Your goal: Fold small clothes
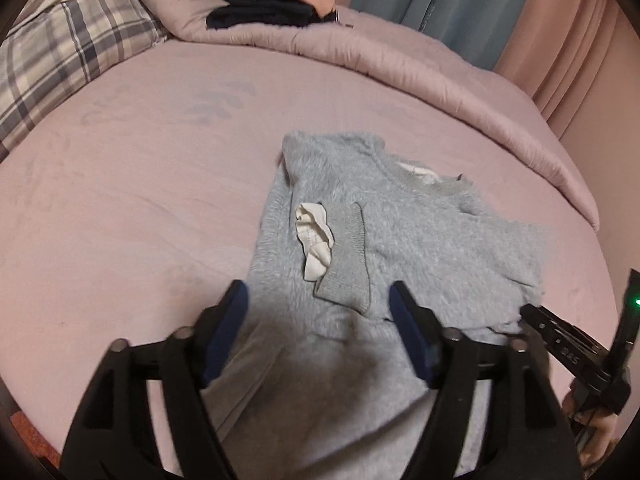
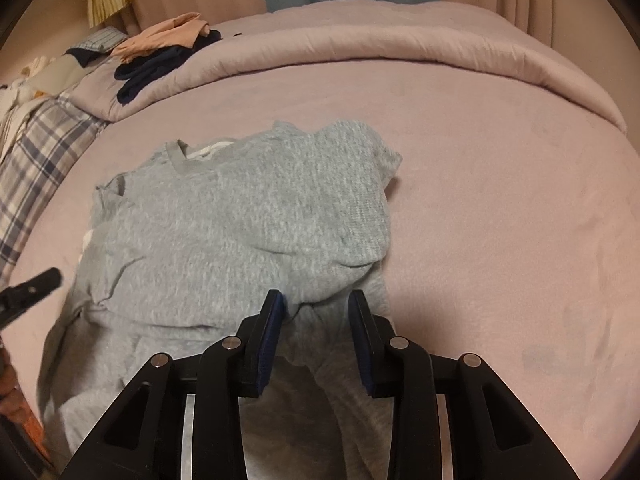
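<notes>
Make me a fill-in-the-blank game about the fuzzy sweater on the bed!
1. The sweater is colored ____.
2. The white tag lies on top of the ____.
3. The left gripper has its jaws ____.
4. The dark folded clothes sit on the pink ____.

Missing words: gray; sweater; open; comforter

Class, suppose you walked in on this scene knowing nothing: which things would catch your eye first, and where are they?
A fuzzy gray sweater lies partly folded in the middle of the pink bed, one cuffed sleeve laid across its chest beside a white tag. The left gripper and right gripper hang open over its near hem. Behind, dark clothes sit stacked on the rolled-back comforter.
</notes>
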Demonstrator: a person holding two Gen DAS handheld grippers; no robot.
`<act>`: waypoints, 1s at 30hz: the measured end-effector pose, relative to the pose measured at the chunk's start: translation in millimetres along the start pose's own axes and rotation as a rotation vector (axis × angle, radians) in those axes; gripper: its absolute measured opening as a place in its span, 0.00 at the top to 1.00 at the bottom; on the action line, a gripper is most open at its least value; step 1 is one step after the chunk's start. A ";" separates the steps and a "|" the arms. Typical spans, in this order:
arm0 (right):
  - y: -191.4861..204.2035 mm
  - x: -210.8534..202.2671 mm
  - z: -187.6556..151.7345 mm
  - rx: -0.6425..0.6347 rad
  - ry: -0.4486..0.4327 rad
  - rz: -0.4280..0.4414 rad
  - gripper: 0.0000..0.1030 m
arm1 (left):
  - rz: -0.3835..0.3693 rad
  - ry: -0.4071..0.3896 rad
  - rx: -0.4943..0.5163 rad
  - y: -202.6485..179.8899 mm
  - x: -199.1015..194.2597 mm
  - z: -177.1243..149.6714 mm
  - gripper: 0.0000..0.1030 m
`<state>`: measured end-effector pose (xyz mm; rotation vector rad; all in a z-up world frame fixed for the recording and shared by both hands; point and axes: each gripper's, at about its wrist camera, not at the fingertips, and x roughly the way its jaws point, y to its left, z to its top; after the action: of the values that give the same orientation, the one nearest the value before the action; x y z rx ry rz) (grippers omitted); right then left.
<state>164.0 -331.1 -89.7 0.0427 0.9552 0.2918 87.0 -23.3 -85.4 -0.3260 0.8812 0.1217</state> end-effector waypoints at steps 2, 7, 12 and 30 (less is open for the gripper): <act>0.7 -2.4 -0.4 -0.002 -0.002 0.006 0.69 | -0.005 -0.015 0.006 -0.9 -10.0 -1.8 0.25; 1.8 -12.5 -3.7 -0.008 -0.025 0.010 0.47 | -0.027 -0.048 0.018 2.0 -38.8 -9.6 0.15; 1.8 -27.8 -7.5 -0.015 -0.062 0.006 0.44 | -0.051 -0.063 0.018 6.5 -59.8 -18.6 0.12; 17.1 -111.0 -62.4 0.018 -0.204 0.108 0.04 | -0.181 -0.030 0.057 38.8 -98.9 -72.0 0.02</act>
<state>49.5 -349.8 -34.5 0.1388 0.7543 0.3713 -37.9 -7.5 -60.3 -0.3481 0.8198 -0.0660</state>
